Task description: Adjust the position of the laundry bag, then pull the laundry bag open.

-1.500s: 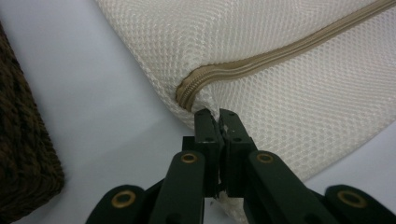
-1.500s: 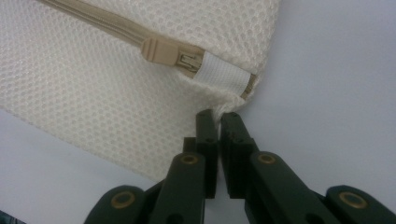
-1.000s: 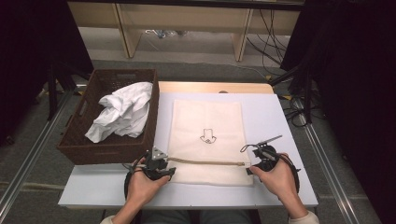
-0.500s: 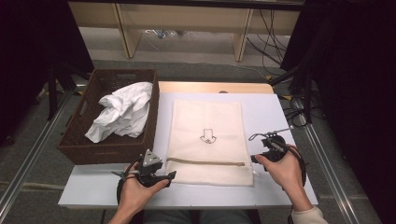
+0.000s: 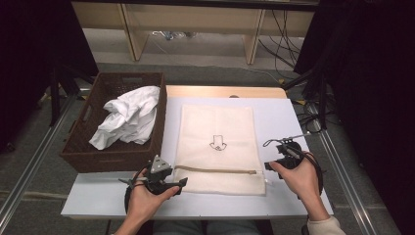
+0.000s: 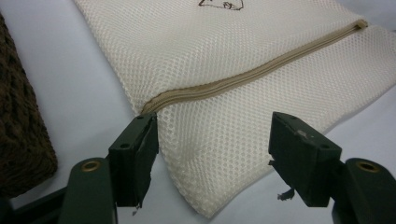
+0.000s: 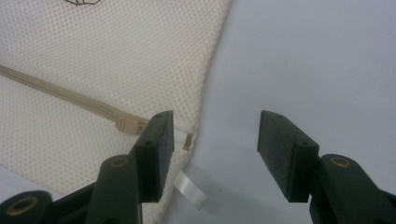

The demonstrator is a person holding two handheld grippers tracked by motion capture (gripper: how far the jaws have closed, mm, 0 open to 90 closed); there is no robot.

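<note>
A cream mesh bag (image 5: 218, 142) with a beige zipper (image 5: 215, 171) lies flat on the white table (image 5: 288, 117). My left gripper (image 5: 180, 182) stands at its near left corner. In the left gripper view its jaws have just been opening. That corner of the bag (image 6: 233, 56) lies between them, untouched by the pads, and the zipper (image 6: 252, 77) runs off beyond. My right gripper (image 5: 267, 155) sits at the bag's right edge, and its jaws have also just opened. One jaw hangs over the zipper pull (image 7: 128, 125), and bare table lies between them.
A dark woven basket (image 5: 93, 147) holding a crumpled white cloth (image 5: 129, 120) stands left of the bag, its wall (image 6: 21, 140) close to my left gripper. A white label tab (image 7: 191, 189) sticks out at the bag's edge. The table's front edge runs just behind both hands.
Both grippers' jaws have spread apart and let go of the bag's zipper ends. The right hand has drawn slightly right, off the bag's edge. The bag lies unmoved.
</note>
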